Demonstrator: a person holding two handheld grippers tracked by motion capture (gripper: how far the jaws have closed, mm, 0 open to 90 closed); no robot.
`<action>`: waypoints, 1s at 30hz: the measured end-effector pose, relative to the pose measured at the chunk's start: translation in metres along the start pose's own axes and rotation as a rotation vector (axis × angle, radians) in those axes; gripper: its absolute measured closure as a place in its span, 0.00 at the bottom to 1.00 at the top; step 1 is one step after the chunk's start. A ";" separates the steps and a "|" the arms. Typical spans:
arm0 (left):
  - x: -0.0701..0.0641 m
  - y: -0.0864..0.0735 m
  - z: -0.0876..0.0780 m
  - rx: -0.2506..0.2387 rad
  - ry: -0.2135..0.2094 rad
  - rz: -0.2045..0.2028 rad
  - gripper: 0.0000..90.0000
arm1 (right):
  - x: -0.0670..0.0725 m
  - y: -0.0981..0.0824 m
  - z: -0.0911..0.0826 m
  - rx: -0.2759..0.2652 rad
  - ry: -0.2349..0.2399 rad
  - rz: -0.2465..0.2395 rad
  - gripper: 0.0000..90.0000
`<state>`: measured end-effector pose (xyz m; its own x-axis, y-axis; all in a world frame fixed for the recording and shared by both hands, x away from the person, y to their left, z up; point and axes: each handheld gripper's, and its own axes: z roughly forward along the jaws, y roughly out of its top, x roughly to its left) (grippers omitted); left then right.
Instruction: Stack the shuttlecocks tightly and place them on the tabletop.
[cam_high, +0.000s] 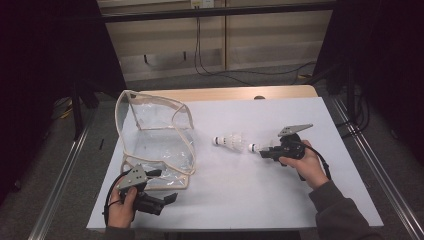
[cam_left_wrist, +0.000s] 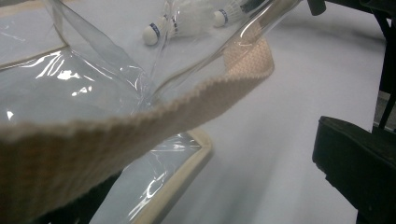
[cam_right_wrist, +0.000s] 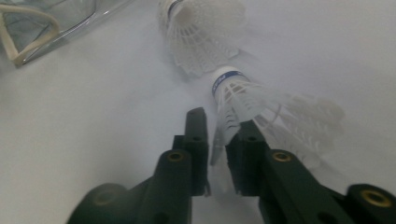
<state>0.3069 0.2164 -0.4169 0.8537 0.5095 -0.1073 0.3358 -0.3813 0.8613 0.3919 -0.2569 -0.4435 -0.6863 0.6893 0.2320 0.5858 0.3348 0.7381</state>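
Two white shuttlecocks lie in the middle of the white table top. The farther shuttlecock (cam_high: 230, 140) (cam_right_wrist: 201, 32) lies free with its cork to the left. My right gripper (cam_high: 264, 152) (cam_right_wrist: 217, 154) is shut on the feather skirt of the nearer shuttlecock (cam_high: 255, 147) (cam_right_wrist: 243, 100), whose cork points away from the jaws. A clear plastic bag (cam_high: 150, 145) (cam_left_wrist: 70, 88) with beige trim stands open at the left. My left gripper (cam_high: 167, 199) (cam_left_wrist: 219, 186) sits at the bag's front corner with its jaws apart. The beige trim drapes over the left jaw, and the right jaw stands free.
The white sheet (cam_high: 240, 195) covers most of the table. A wooden strip (cam_high: 225, 93) shows at the far edge. Metal frame rails (cam_high: 370, 165) run along both sides. Cables (cam_high: 250, 75) lie on the floor behind the table.
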 end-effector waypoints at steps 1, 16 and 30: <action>0.000 0.000 0.000 0.000 0.001 0.001 0.03 | 0.001 0.000 0.001 -0.003 -0.001 -0.012 0.96; 0.000 0.000 0.000 0.002 0.000 0.002 0.03 | 0.001 0.005 -0.004 -0.075 -0.002 -0.002 1.00; 0.000 0.000 0.000 -0.002 -0.002 0.002 0.03 | 0.000 0.007 -0.003 -0.117 0.008 0.023 1.00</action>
<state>0.3068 0.2164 -0.4167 0.8552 0.5072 -0.1063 0.3331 -0.3809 0.8626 0.3948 -0.2561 -0.4363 -0.6767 0.6908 0.2548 0.5475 0.2408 0.8014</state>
